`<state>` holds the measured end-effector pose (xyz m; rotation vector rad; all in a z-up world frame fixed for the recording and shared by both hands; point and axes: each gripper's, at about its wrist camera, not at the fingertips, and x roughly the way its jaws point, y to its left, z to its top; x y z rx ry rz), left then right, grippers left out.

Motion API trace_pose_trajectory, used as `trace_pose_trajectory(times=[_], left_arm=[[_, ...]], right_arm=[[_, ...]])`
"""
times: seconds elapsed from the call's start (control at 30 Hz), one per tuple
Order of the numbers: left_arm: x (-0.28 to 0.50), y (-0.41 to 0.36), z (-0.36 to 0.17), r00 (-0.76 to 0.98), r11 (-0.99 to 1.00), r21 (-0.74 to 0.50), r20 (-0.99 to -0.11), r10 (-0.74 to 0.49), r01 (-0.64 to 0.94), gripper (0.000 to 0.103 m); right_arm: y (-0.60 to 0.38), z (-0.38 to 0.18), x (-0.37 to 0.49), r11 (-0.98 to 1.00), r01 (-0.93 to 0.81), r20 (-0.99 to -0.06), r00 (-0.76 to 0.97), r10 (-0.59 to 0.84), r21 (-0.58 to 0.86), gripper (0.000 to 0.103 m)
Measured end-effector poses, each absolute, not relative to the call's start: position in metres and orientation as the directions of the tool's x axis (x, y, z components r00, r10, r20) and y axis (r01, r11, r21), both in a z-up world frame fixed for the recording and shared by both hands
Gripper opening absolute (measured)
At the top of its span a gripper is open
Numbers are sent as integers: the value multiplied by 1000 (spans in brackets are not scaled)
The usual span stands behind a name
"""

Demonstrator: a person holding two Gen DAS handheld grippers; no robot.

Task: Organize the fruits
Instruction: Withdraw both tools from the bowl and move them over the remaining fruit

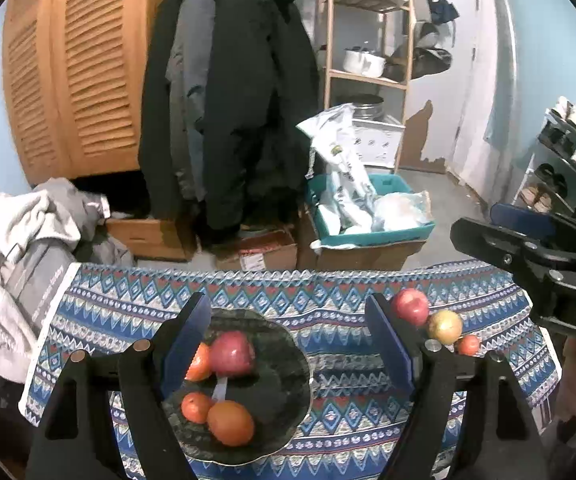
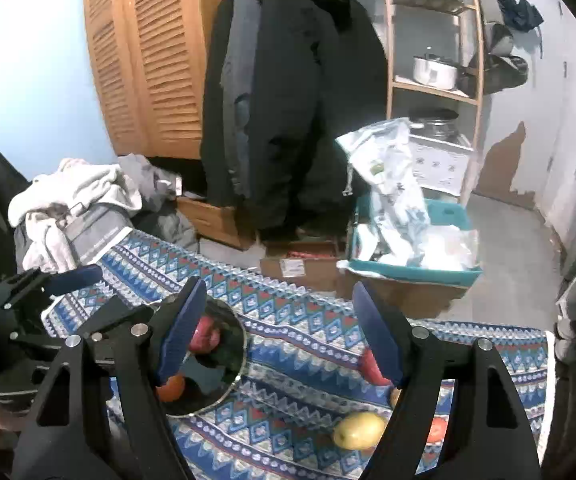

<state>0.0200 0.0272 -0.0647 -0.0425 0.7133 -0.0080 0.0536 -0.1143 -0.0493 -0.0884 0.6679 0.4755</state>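
Dark green plate [image 1: 288,364] is seen between the wide-open, empty fingers of the left hand-held gripper [image 1: 291,344], carrying a red apple [image 1: 232,354] and three oranges [image 1: 230,422]. Beside the open, empty right hand-held gripper [image 2: 278,334], a yellow apple [image 2: 359,430] lies on the patterned counter [image 2: 288,360].

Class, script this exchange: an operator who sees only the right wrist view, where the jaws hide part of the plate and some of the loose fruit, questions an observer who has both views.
Operator: How many fruits are on the plate?
Observer: Four lie on the plate: one red apple and three oranges.
Operator: What is the red thing behind my right-hand jaw?
Observer: It is a second red apple on the cloth, first in a row with the yellowish apple and a small orange.
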Motion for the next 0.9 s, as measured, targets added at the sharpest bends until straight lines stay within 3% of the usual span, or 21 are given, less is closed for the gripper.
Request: trace_pose_trajectory(times=[0.77,0.9], left_arm=[[46,-73,-82,689,985,-37,-710,-146,170,81],[53,-90,-95,658,977,-51,-731,-179,208,87]], right_arm=[[-238,-74,50,957,-278,-667,698,262,86,73],[-256,-81,50,965,-250,-680,693,238,83,73]])
